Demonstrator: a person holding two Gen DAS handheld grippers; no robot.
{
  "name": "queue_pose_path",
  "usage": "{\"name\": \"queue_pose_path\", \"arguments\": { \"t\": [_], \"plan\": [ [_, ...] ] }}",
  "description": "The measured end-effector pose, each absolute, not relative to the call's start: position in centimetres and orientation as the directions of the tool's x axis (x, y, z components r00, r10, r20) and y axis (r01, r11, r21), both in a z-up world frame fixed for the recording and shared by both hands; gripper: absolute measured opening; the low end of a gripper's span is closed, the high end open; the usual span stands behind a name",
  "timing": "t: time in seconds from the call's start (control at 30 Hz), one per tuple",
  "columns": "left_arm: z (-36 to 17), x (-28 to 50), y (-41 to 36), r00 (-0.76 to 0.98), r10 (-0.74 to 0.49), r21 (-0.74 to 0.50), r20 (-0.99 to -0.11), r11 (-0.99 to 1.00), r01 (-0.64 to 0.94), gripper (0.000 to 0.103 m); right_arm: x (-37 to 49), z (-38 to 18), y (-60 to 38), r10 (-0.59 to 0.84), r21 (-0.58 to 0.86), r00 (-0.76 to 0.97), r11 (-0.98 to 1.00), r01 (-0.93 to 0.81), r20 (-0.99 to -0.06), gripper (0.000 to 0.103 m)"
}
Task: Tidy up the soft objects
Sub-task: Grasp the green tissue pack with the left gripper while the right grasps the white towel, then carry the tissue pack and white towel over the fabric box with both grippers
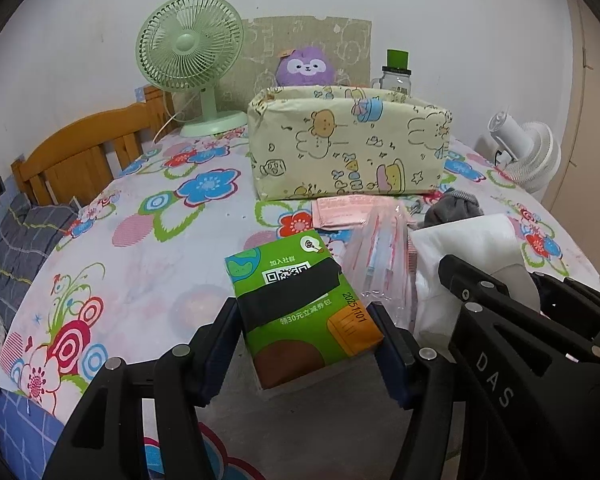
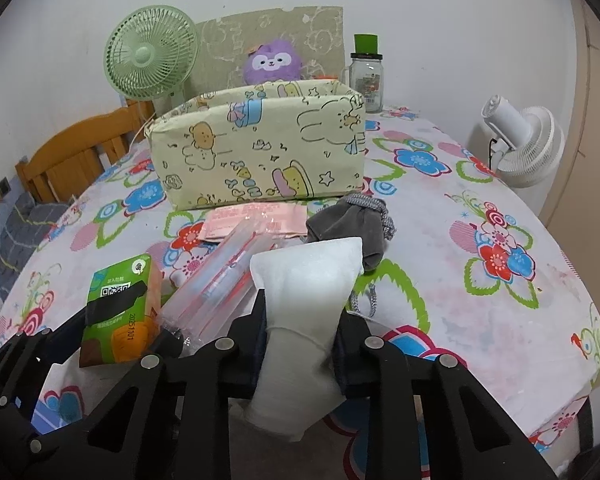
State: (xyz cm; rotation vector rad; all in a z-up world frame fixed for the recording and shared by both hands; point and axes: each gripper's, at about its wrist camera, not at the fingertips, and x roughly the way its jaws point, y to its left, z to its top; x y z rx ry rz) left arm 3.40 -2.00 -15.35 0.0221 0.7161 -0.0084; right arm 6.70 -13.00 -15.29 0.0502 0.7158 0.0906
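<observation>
My left gripper [image 1: 306, 340] is shut on a green tissue pack [image 1: 300, 296], held just above the flowered tablecloth; the pack also shows in the right wrist view [image 2: 120, 304]. My right gripper [image 2: 302, 340] is shut on a white soft pouch [image 2: 304, 292], which shows in the left wrist view [image 1: 460, 256] too. A yellow cartoon-print fabric box [image 1: 348, 148] [image 2: 260, 152] stands open behind them. A clear plastic bag [image 2: 220, 280], a pink packet [image 2: 256, 220] and a grey drawstring pouch [image 2: 348, 228] lie between the grippers and the box.
A green fan [image 1: 190, 56] stands back left, a purple plush [image 1: 305, 66] and a green-lidded jar [image 2: 366, 76] behind the box. A white fan [image 2: 528, 144] is off the right edge. A wooden bed frame [image 1: 80, 156] is on the left.
</observation>
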Motion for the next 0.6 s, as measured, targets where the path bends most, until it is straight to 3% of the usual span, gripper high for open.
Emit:
{"name": "queue_pose_path", "arguments": {
  "t": [0.6],
  "plan": [
    [-10.6, 2.8, -2.7, 0.809, 0.002, 0.019, -0.587, 1.0, 0.011, 0.064, 5.8, -10.6, -13.8, 0.109, 0.09, 0.806, 0.994, -0.07, -0.581, 0.029]
  ]
}}
